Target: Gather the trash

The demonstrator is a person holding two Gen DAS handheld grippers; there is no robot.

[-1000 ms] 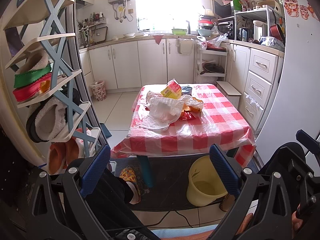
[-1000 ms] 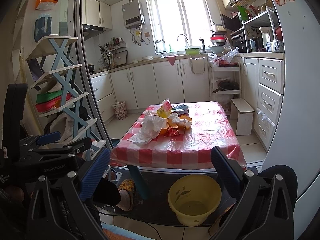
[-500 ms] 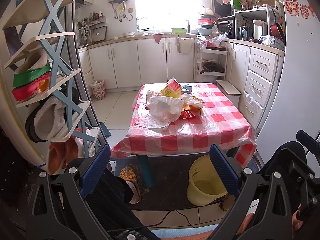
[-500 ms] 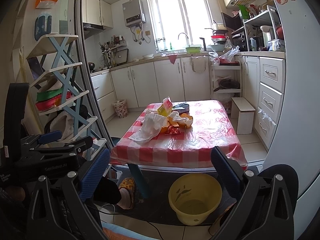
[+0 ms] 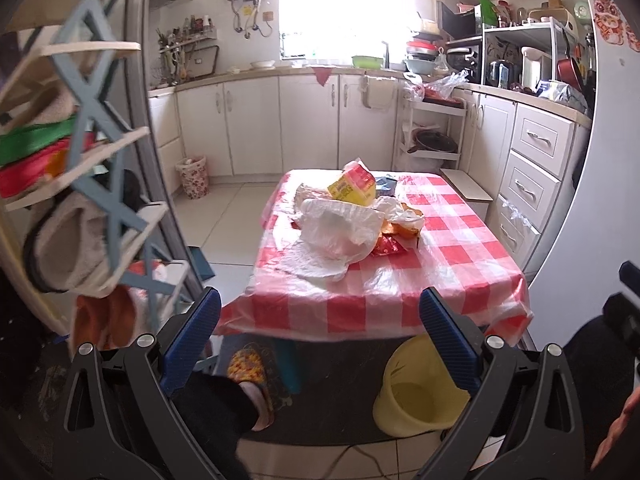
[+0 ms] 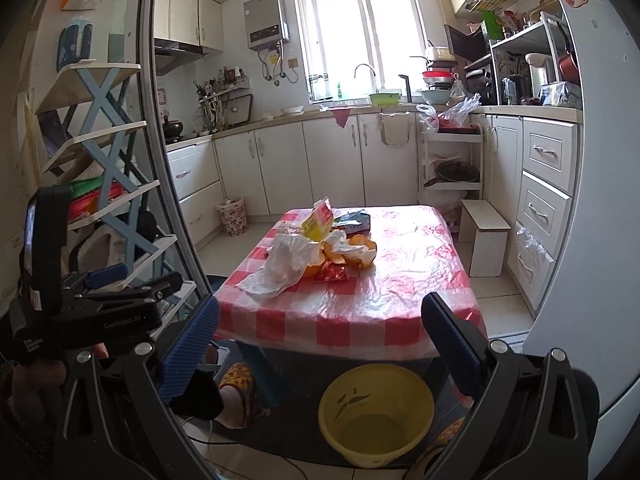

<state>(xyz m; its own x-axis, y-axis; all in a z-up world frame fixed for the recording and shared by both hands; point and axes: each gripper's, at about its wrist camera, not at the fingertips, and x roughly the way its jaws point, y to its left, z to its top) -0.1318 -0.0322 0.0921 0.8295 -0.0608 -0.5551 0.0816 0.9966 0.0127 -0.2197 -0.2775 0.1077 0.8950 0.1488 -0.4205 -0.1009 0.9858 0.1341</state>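
Pretty clearly a lived-in home kitchen. White cabinets (image 6: 332,164) run under the window (image 6: 352,40), with a faucet (image 6: 364,70) right below it and a gas water heater (image 6: 266,20) on the wall just left of it. Right of the window, shelves (image 6: 528,64) are crammed with pots and appliances. A shoe rack (image 6: 104,152) with slippers stands far left of the window, so somebody's actual house.
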